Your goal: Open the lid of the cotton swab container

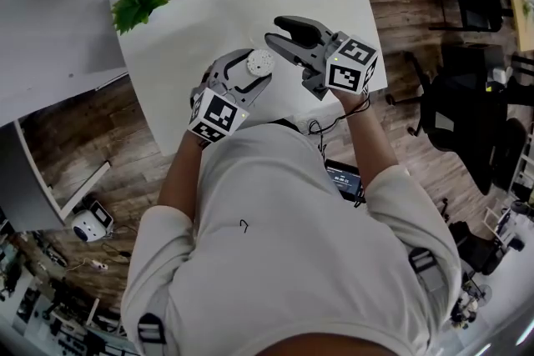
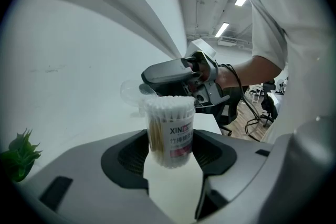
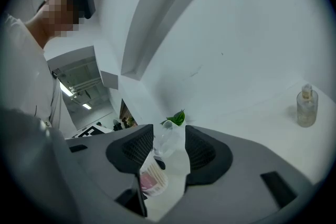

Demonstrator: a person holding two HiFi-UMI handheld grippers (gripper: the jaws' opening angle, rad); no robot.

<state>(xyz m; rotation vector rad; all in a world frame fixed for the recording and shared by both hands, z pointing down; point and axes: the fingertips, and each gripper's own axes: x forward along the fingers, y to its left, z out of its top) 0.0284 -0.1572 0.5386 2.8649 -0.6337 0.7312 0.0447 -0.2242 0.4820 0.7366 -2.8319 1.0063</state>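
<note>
1. Cotton swab container [image 2: 170,128] stands upright, long axis vertical, clamped between the pads of the left gripper [image 1: 255,68].
2. Its clear lid [image 2: 130,93] is tilted off the mouth and hangs at the rim's far side, so the swab tips are bare.
3. The right gripper [image 3: 169,147] is the nearer one to the lid. Its jaws stand apart with the lid between them, and I judge it is not squeezed.

I've got a white table [image 1: 200,21]; green plant [image 1: 138,0]; brown wood-grain floor [image 1: 92,117]; black-and-white square markers on the cubes [image 1: 219,114]; left gripper [image 2: 170,149] grey, its pads [image 2: 131,157] black and ribbed; container [image 2: 169,131] clear, white swab tips, tan sticks, pink-and-white label; lid [image 2: 131,93] clear; white shirt [image 1: 284,246].
</note>
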